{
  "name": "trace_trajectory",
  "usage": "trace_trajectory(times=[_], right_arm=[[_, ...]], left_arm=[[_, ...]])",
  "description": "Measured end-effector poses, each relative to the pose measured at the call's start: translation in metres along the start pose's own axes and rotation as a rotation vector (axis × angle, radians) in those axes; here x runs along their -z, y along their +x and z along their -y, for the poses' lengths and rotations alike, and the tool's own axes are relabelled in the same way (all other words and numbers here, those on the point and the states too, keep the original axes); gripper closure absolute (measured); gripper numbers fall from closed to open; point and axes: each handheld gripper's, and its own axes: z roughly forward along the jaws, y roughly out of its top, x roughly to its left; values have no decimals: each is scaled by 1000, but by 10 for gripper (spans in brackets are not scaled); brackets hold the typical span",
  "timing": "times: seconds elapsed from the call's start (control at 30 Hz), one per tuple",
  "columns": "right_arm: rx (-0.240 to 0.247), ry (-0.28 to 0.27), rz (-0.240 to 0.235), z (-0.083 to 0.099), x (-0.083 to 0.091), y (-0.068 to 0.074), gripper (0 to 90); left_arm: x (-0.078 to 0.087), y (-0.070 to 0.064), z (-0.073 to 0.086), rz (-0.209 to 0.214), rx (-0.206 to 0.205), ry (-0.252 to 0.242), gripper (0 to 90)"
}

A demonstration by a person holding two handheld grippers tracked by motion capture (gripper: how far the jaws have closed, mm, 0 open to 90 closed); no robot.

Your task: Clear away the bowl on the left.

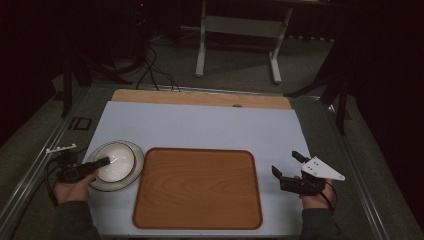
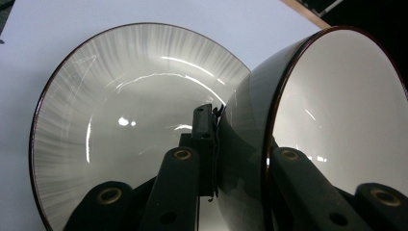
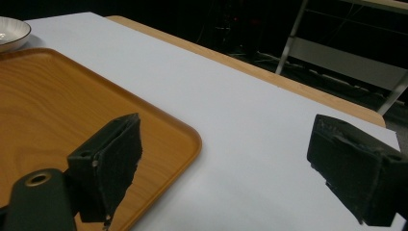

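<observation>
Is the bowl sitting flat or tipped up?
Tipped up. The left hand-held gripper pinches the bowl by its wall, and its opening faces sideways beside the plate.

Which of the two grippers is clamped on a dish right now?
The left gripper: its jaws pinch the wall of the bowl tilted over the plate. The right gripper is open above bare table, right of the wooden tray.

My left gripper (image 1: 95,164) is black, its links pinned with brass-coloured rivets. My right gripper (image 1: 287,166) is black too, with blocky worn pads (image 3: 113,161) and a pale grey three-cornered plate (image 1: 321,169) dotted with small holes on top. Both my sleeves (image 1: 75,221) are dark grey.
</observation>
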Motion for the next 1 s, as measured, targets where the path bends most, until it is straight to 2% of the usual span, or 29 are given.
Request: trace_trajectory(times=[0.37,1.0], right_arm=[[0,-5,4,0,1,0,132],[1,-8,3,0,1,0,132]], left_arm=[[7,-9,-4,36,-2,-37,806],[10,-32,-10,62,-50,-60,806]])
